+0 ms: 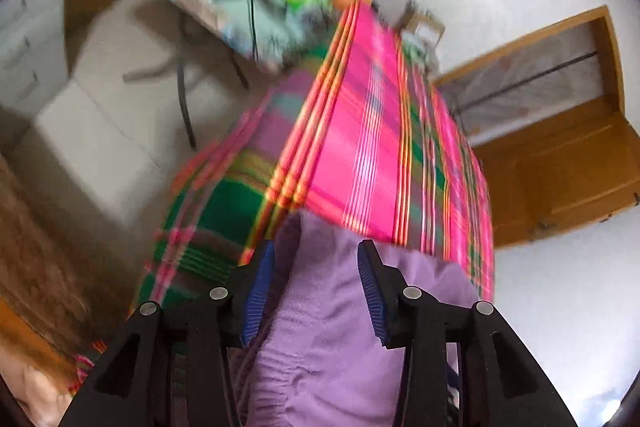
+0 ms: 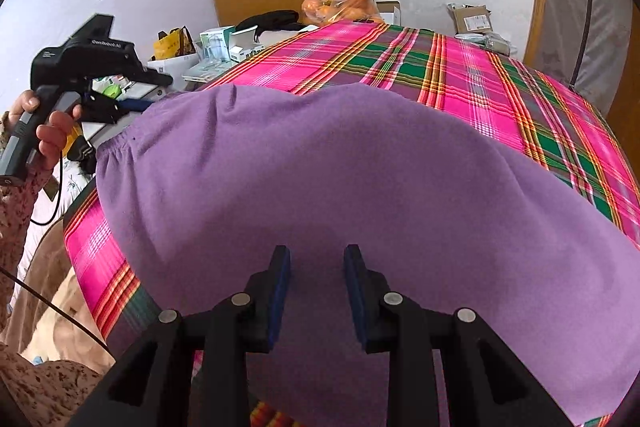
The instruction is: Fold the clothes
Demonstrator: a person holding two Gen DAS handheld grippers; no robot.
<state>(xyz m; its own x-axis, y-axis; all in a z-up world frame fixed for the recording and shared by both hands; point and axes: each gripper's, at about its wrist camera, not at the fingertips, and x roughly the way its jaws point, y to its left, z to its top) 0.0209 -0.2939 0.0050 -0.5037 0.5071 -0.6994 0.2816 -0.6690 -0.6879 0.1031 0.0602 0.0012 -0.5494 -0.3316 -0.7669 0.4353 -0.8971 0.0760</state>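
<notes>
**Purple garment laid across the plaid bench, both sets of fingers released**

The purple garment (image 2: 340, 179) lies spread on the bench, which is covered by a pink-and-green plaid cloth (image 2: 500, 83). Its long axis runs across the right wrist view, from the gathered elastic waistband (image 2: 116, 151) at the left end towards the lower right, where it passes out of view.

The right gripper (image 2: 317, 291) hangs over the near edge of the garment, roughly at its middle, its fingers parted with nothing pinched between them; the fabric lies flat beneath the gap. The left gripper (image 1: 316, 291), seen also from the right wrist camera at the waistband end (image 2: 120, 105) in the person's hand (image 2: 48, 131), has its fingers spread wide. In its own blurred view the purple cloth sits between and below the blue pads (image 1: 258, 295), but they do not press on it, so I judge it released.

The coming fold likely turns on this: the left gripper is nearer the waistband, the right nearer the mid-length edge, so a fold along the length would carry one end over towards the other.

As for containers, a clear plastic bag (image 2: 340, 5) holding orange fruit sits at the far edge of the bench, with small boxes (image 2: 224, 45) near it.
</notes>
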